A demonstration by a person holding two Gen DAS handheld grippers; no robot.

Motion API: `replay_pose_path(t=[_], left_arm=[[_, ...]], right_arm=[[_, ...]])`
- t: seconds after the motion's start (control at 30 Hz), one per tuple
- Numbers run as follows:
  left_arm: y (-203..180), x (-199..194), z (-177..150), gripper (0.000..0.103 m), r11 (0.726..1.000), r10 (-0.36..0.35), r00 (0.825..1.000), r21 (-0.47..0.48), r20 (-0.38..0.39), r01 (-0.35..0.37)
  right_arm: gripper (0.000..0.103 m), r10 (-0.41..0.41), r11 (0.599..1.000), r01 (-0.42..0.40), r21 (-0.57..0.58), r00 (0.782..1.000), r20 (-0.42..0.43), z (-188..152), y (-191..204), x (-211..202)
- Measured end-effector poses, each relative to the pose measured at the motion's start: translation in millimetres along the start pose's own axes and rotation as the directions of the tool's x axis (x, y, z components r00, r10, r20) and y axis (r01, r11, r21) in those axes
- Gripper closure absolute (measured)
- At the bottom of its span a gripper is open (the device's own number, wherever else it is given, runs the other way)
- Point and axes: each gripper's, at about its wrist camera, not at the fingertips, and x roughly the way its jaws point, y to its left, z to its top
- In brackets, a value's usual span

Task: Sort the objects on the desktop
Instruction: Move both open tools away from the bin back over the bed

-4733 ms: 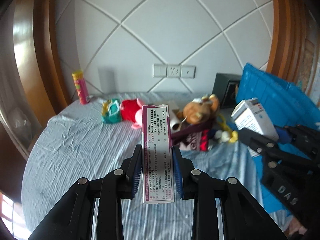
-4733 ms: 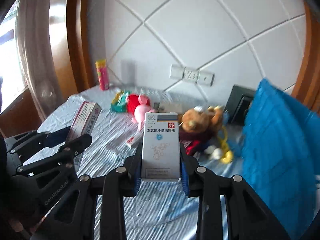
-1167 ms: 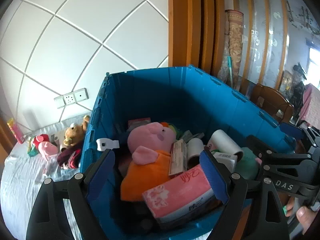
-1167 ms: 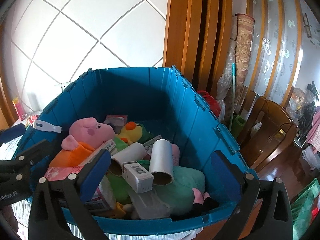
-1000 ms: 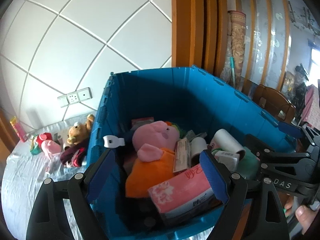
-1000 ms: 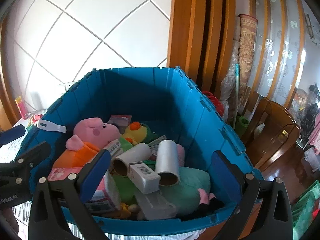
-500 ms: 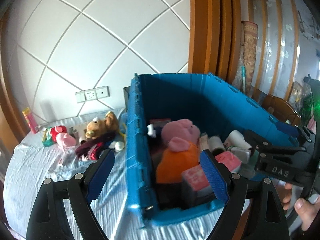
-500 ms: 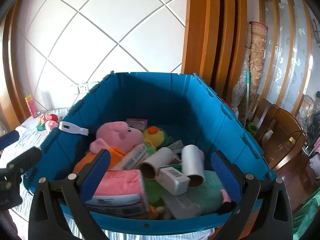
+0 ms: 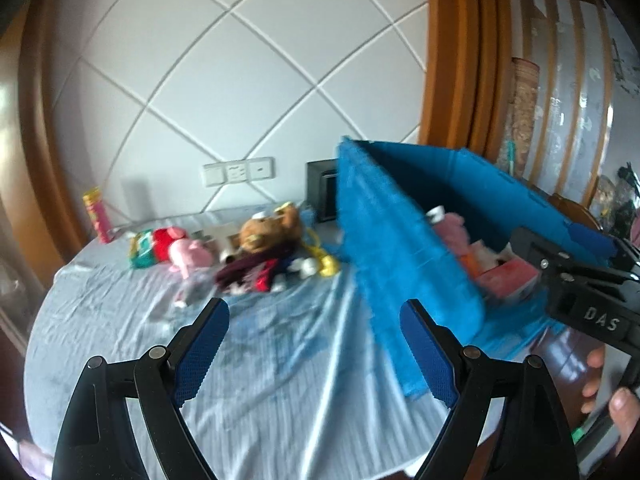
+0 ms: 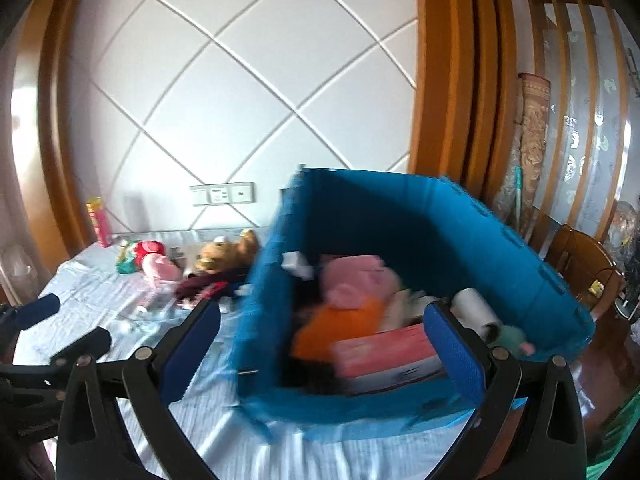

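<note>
Bin [image 10: 460, 232] | holds pink plush [image 10: 356, 276], tissue pack [image 10: 392, 354], rolls | both grippers' jaws spread, empty

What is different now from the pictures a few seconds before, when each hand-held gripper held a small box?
Both boxes were let go: the left hand-held gripper and right hand-held gripper are now open and empty. They went over the blue crate, then turned back left toward the table. The teddy bear, the pink pig toy and the pink can stayed in place.
</note>
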Motion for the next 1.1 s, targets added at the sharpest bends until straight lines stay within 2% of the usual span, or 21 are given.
replay_pose_path(t=[0.27, 0.5, 0.6, 0.77, 0.87, 1.0, 1.1], left_arm=[[73.8, -9.9, -24.9, 0.015, 1.000, 0.021, 0.999, -0.016, -0.031, -0.021], [118.0, 8.2, -34.7, 0.015, 0.997, 0.022, 0.997, -0.067, -0.072, -0.027], [138.3, 26.6, -38.5, 0.015, 0.993, 0.046, 0.994, -0.100, -0.104, -0.057], [167.5, 63.9, -37.3, 0.015, 0.985, 0.095, 0.982, -0.130, -0.162, -0.116], [186.0, 100.4, -33.2, 0.015, 0.975, 0.126, 0.970, -0.156, -0.207, -0.160], [199.6, 147.4, -30.7, 0.015, 0.965, 0.158, 0.950, -0.163, -0.270, -0.207], [212.6, 183.0, -35.4, 0.015, 0.956, 0.190, 0.927, -0.153, -0.322, -0.249]], right_arm=[[0.000, 0.073, 0.997, -0.073, -0.030, 0.997, -0.011, -15.2, 89.9, -9.6], [0.000, 0.106, 0.991, -0.111, -0.077, 0.992, -0.068, -18.5, 132.8, 19.4], [0.000, 0.119, 0.987, -0.128, -0.096, 0.989, -0.093, -19.8, 150.8, 32.4], [0.000, 0.167, 0.979, -0.181, -0.088, 0.974, -0.151, -20.2, 165.5, 81.8], [0.000, 0.198, 0.971, -0.220, -0.090, 0.959, -0.205, -21.2, 175.6, 125.3], [0.000, 0.233, 0.960, -0.266, -0.088, 0.932, -0.276, -23.2, 183.1, 187.1], [0.000, 0.249, 0.955, -0.288, -0.076, 0.913, -0.324, -26.3, 187.6, 232.4]])
